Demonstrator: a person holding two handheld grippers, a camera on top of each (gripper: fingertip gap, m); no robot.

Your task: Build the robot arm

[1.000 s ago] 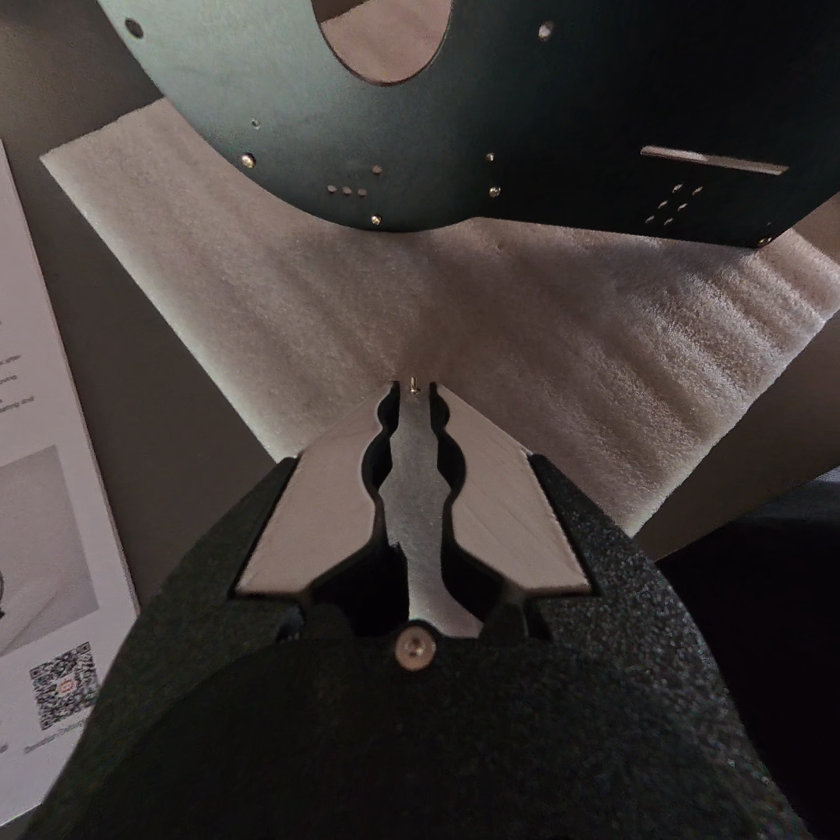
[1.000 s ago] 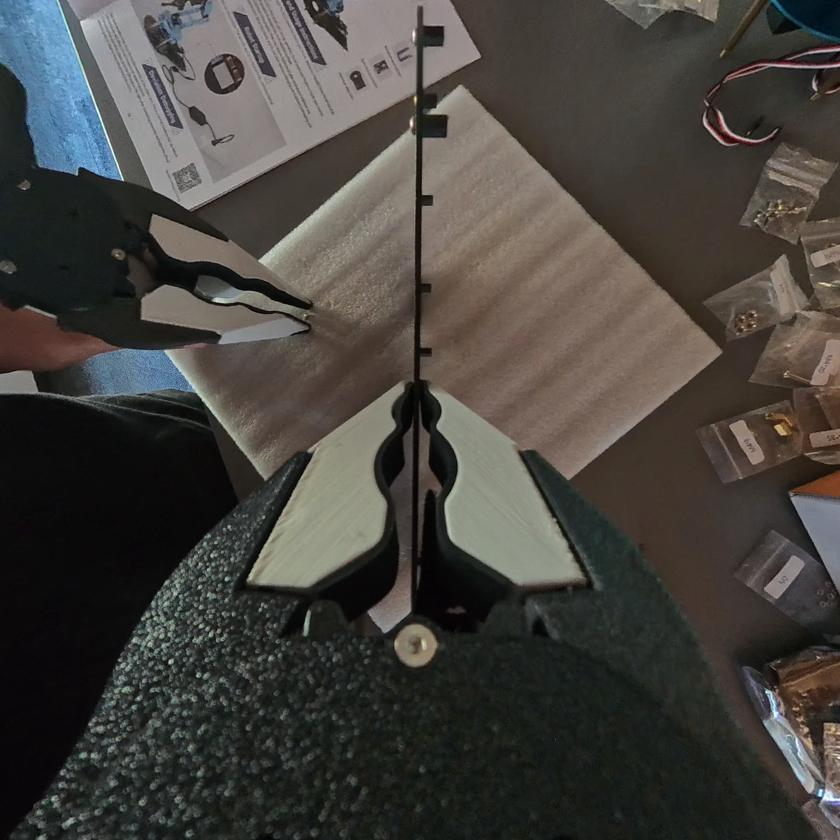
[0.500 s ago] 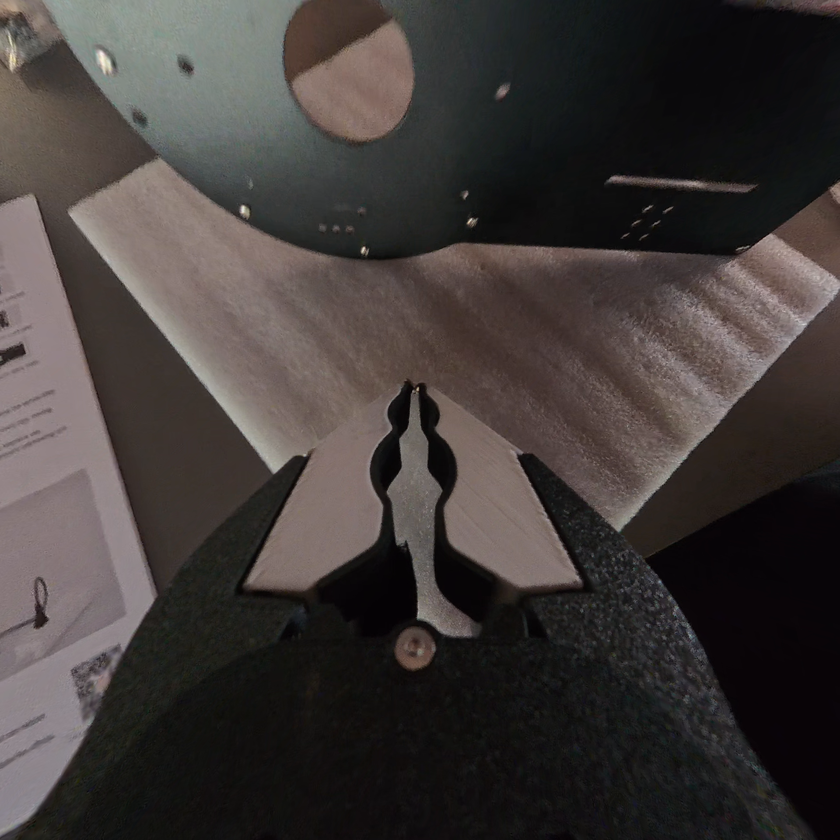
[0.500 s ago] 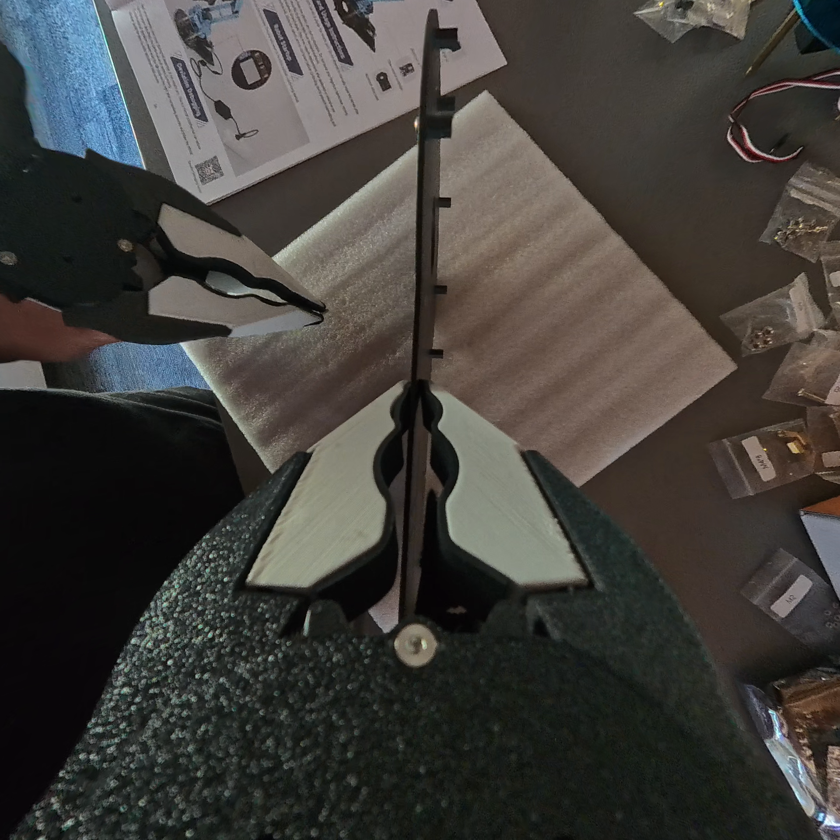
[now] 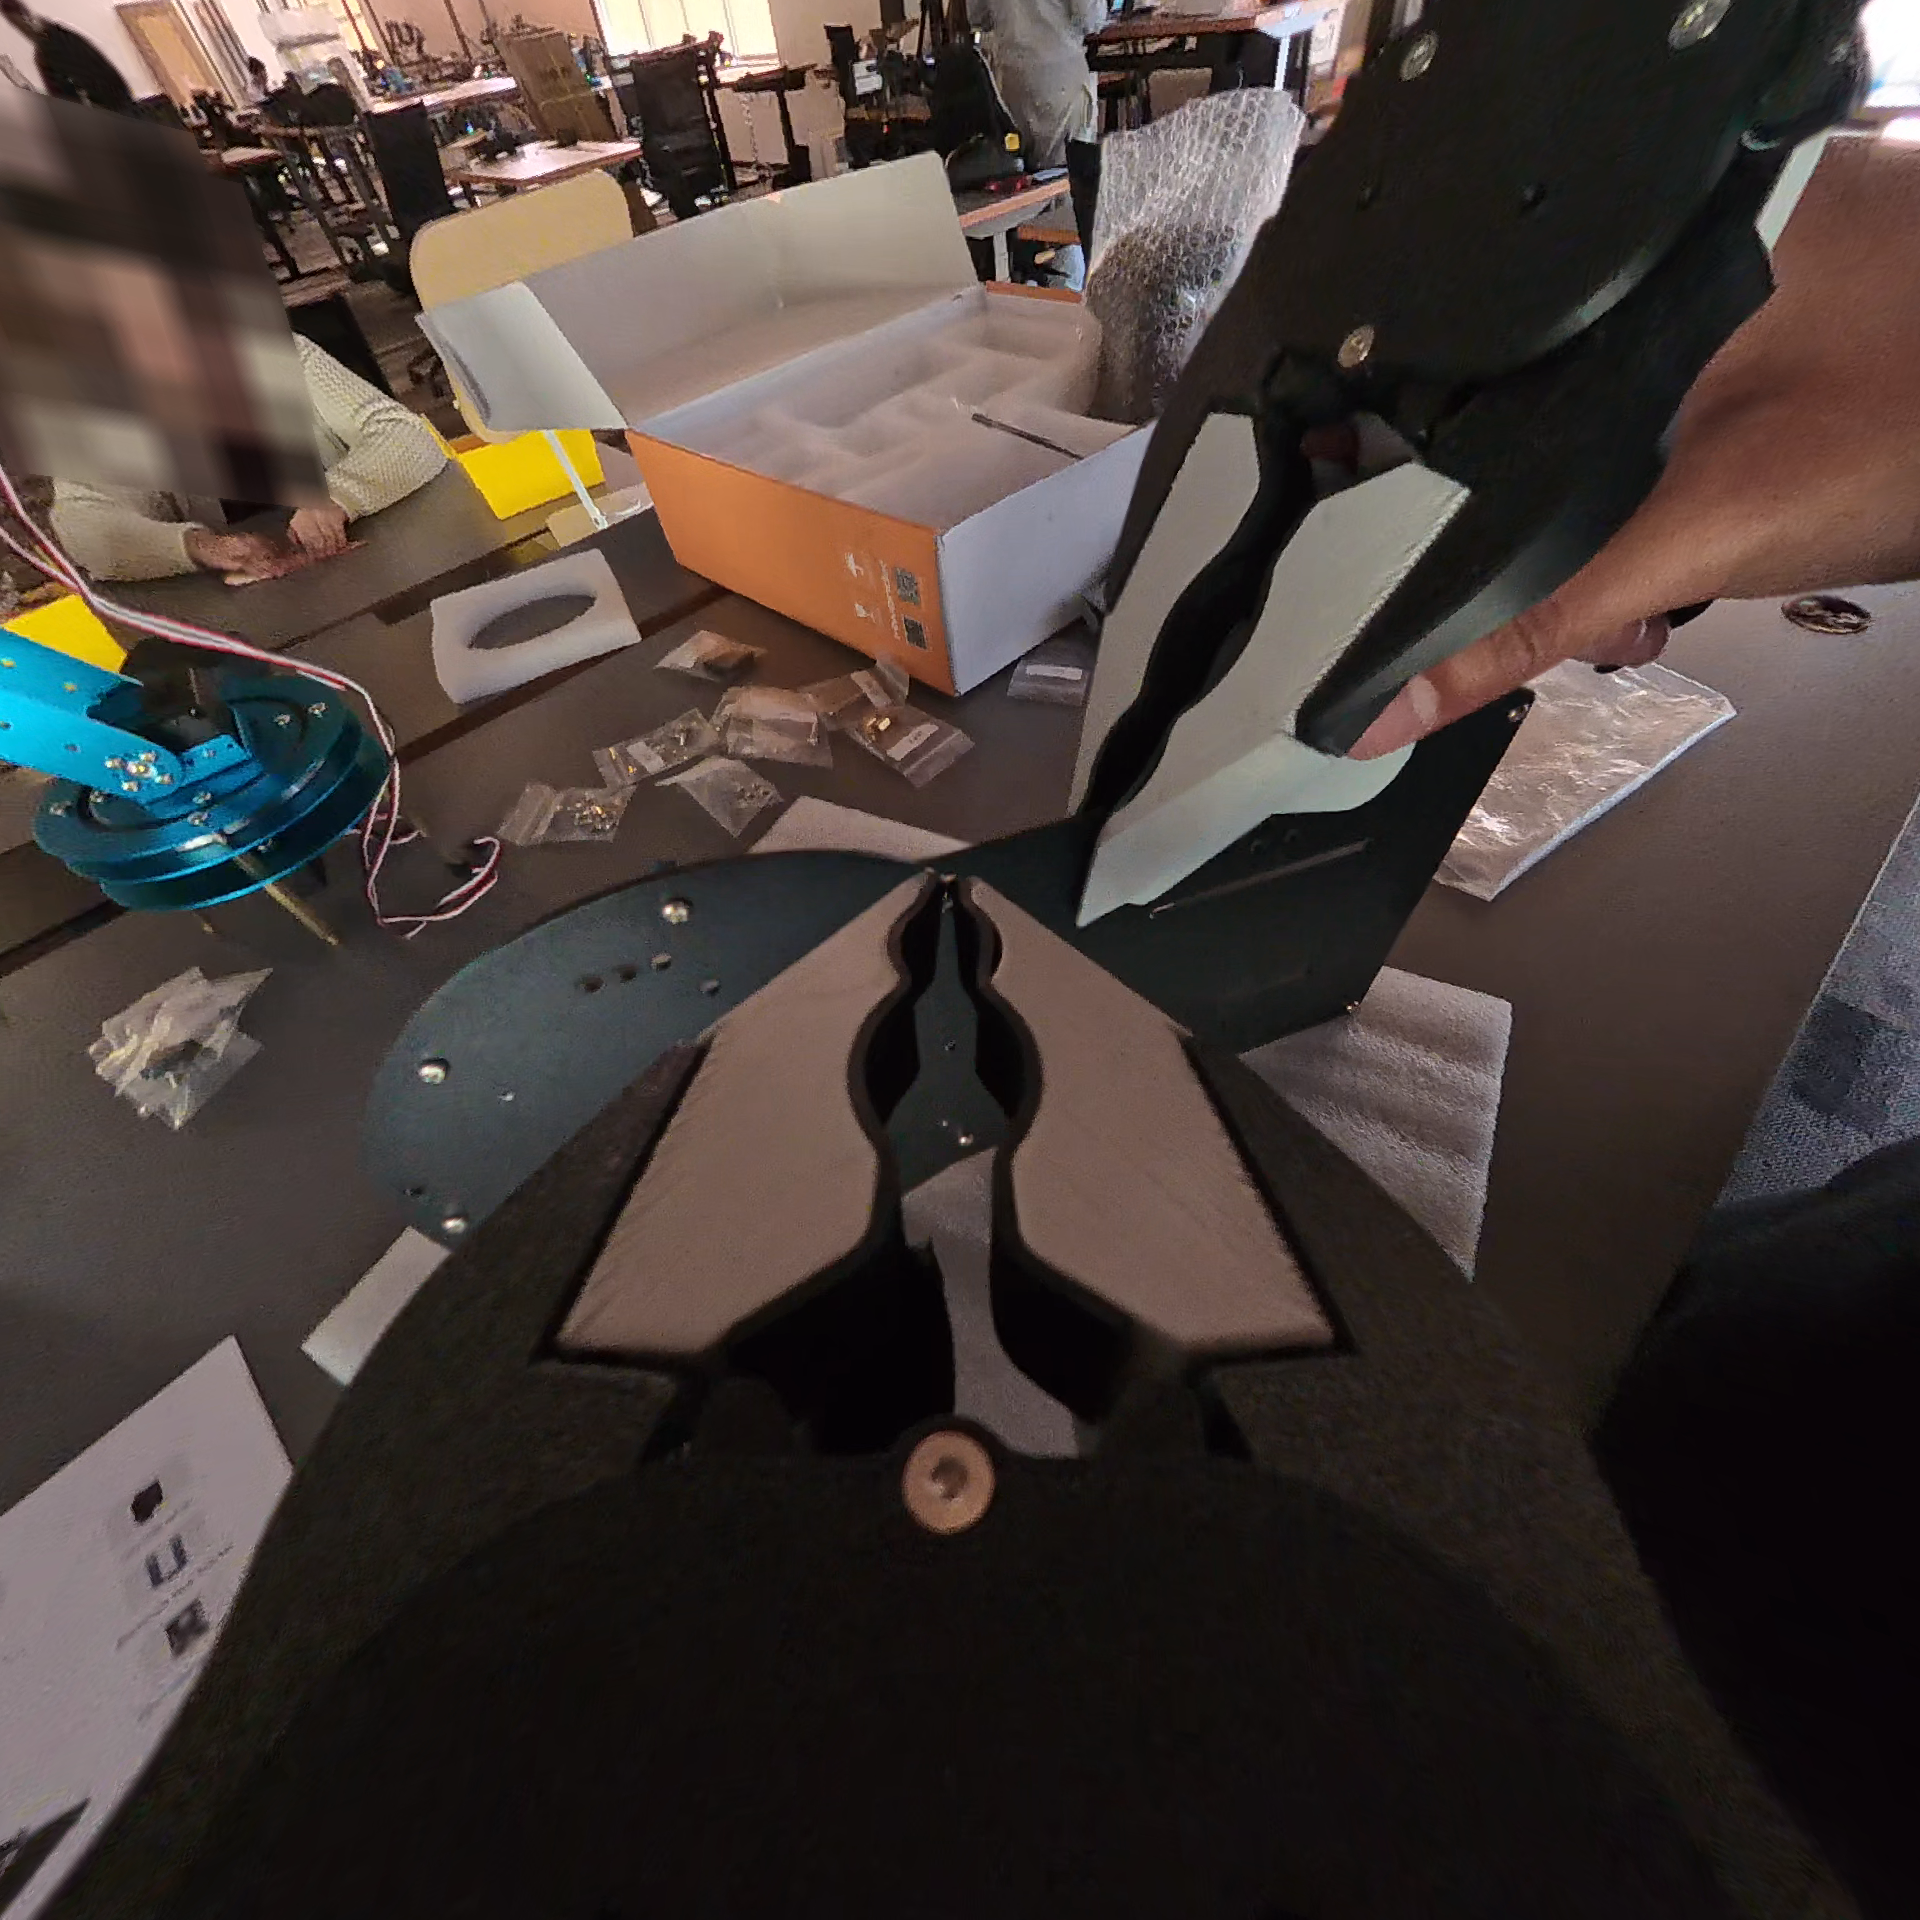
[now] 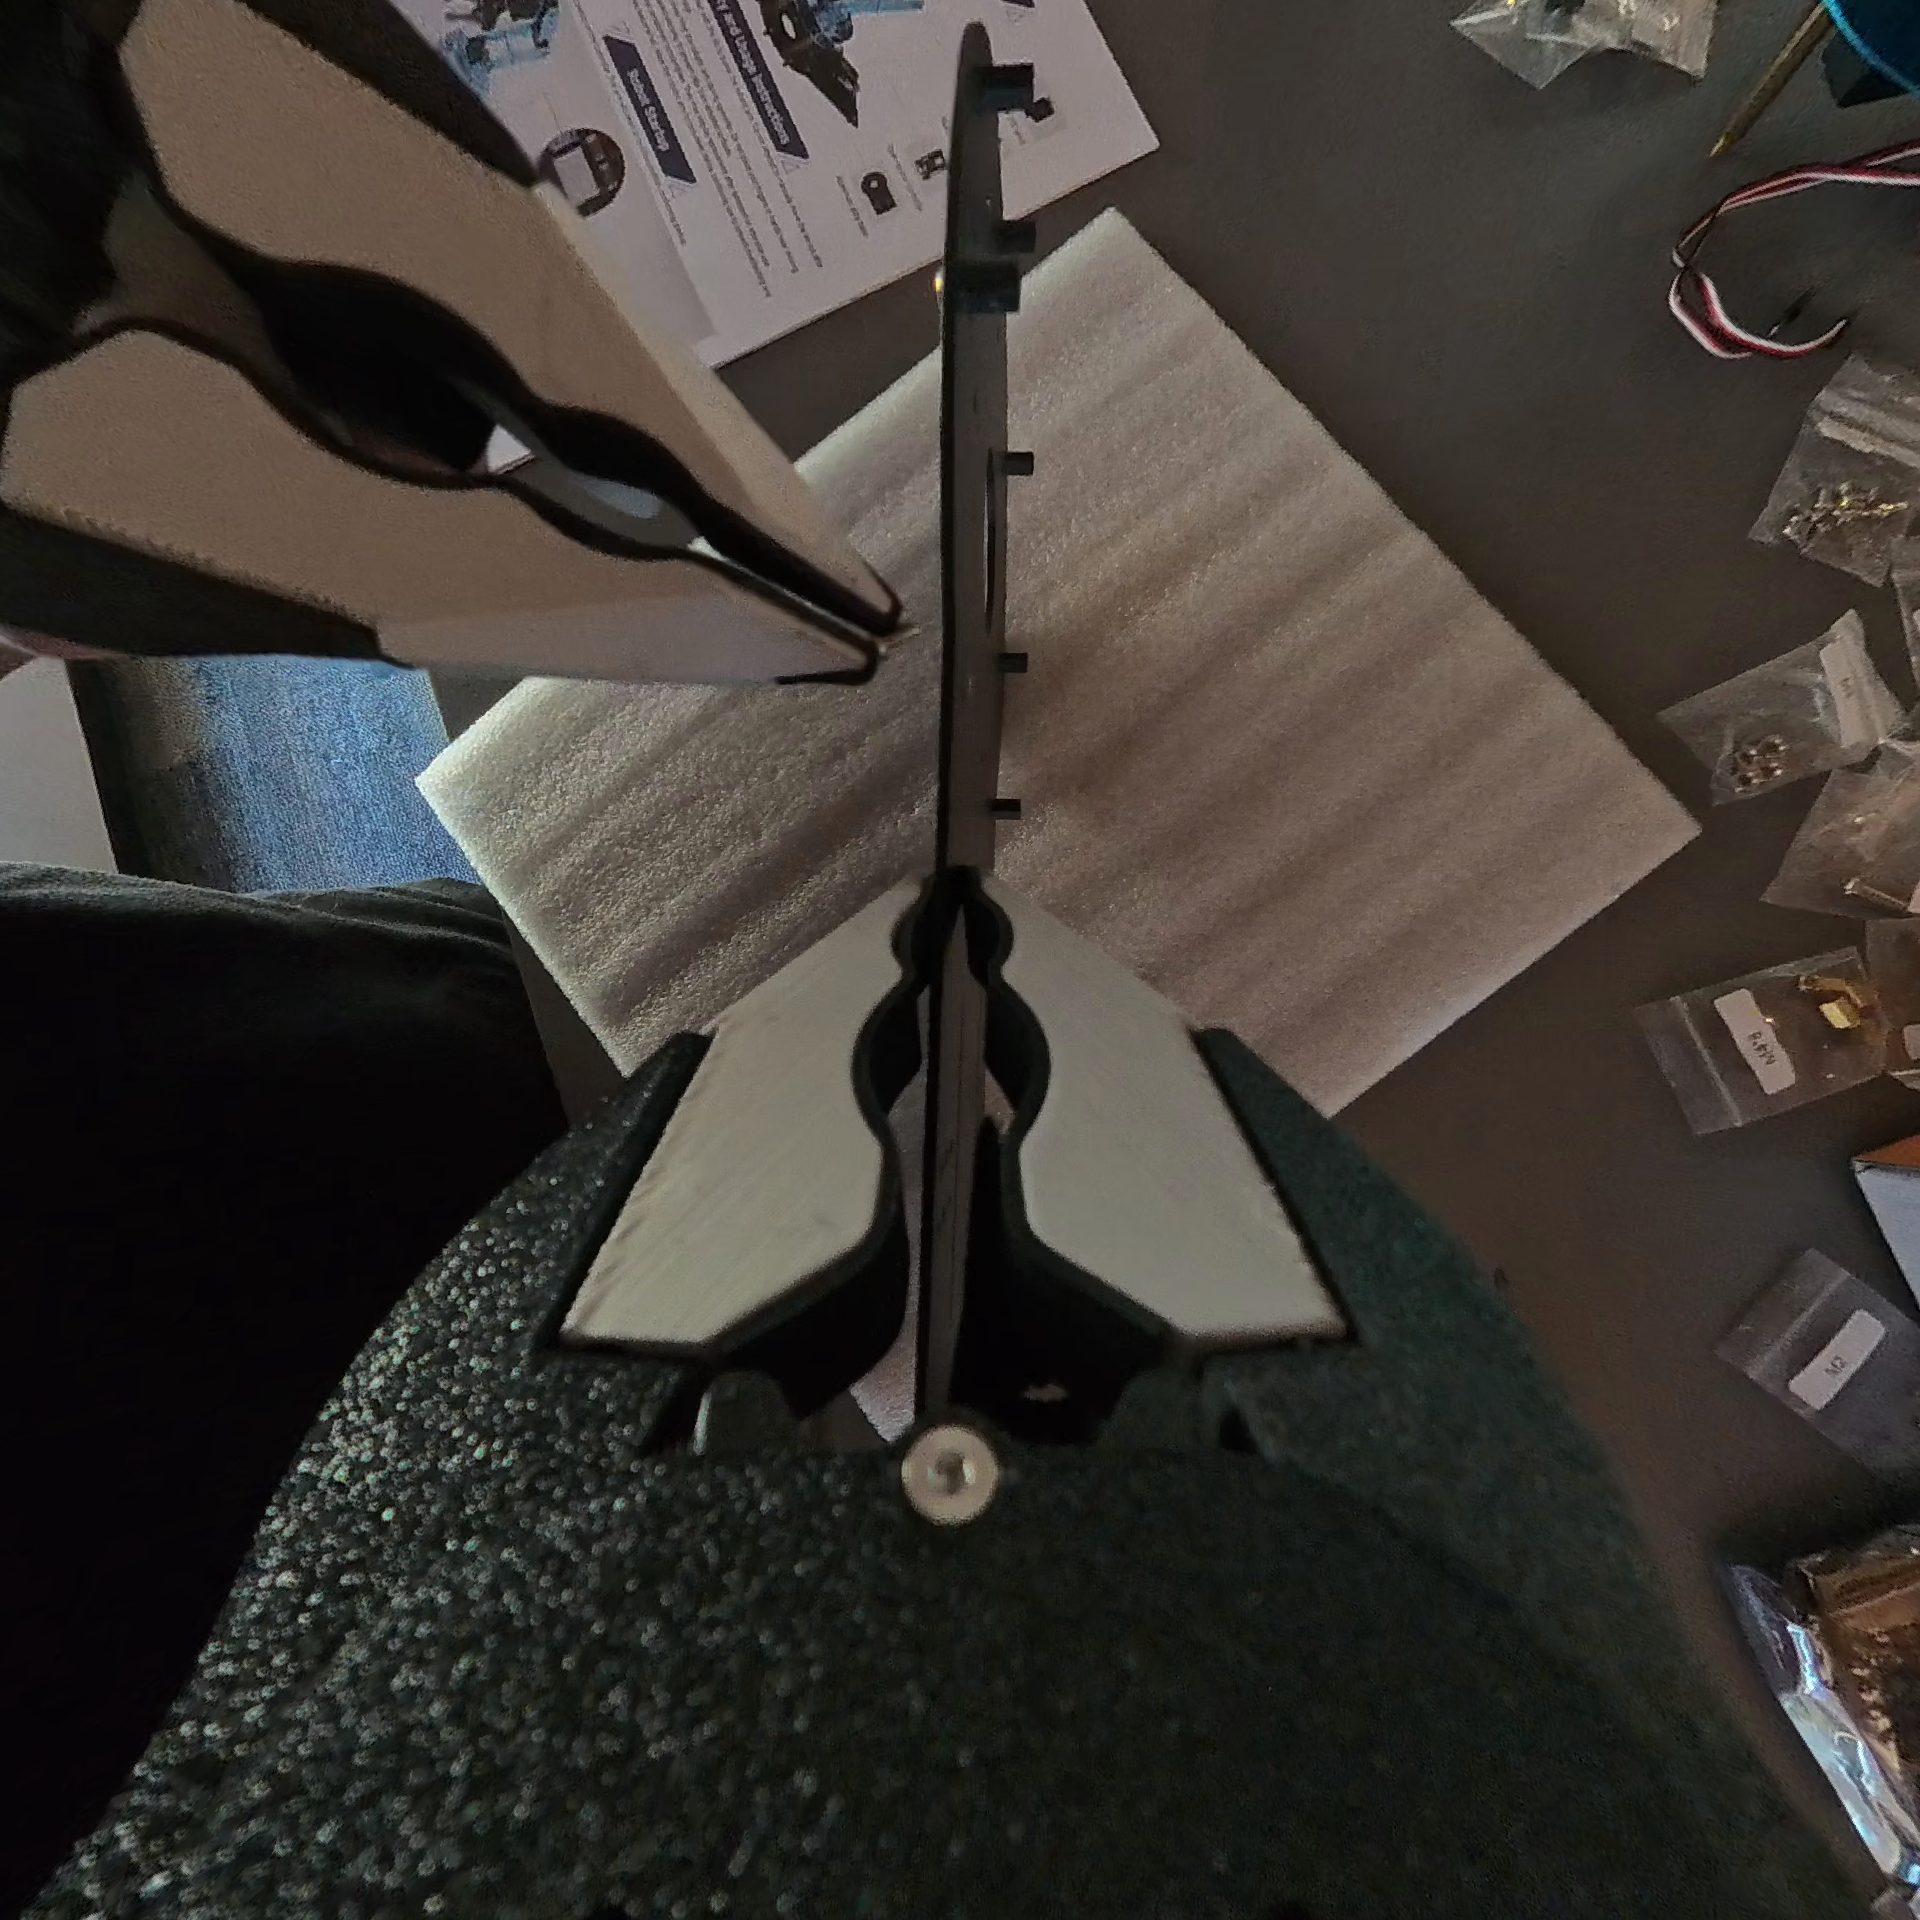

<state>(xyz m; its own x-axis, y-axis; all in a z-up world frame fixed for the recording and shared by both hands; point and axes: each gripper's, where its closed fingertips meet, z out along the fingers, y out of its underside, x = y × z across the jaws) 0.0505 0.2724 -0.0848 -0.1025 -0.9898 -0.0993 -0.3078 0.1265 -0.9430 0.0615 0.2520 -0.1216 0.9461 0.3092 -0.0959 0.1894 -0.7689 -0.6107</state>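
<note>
Two hand-held grippers meeting at a black plate above a foam sheet.

The right gripper (image 6: 951, 883) is clamping the thin black plate (image 6: 971, 520) edge-on between its fingers, holding it upright over the white foam sheet (image 6: 1247, 675). The left gripper (image 5: 943, 881), fingers pressed together on a tiny screw (image 6: 902, 636), is now bringing its tips just beside the plate's face; a second ago it was lying low over the foam, well apart from the plate, with the screw showing between slightly parted tips. Since then its camera has also tilted up, so the orange box (image 5: 831, 520), the parts bags (image 5: 727, 738) and the blue turntable (image 5: 197, 821) are coming into view. The right gripper's hold is staying unchanged.
</note>
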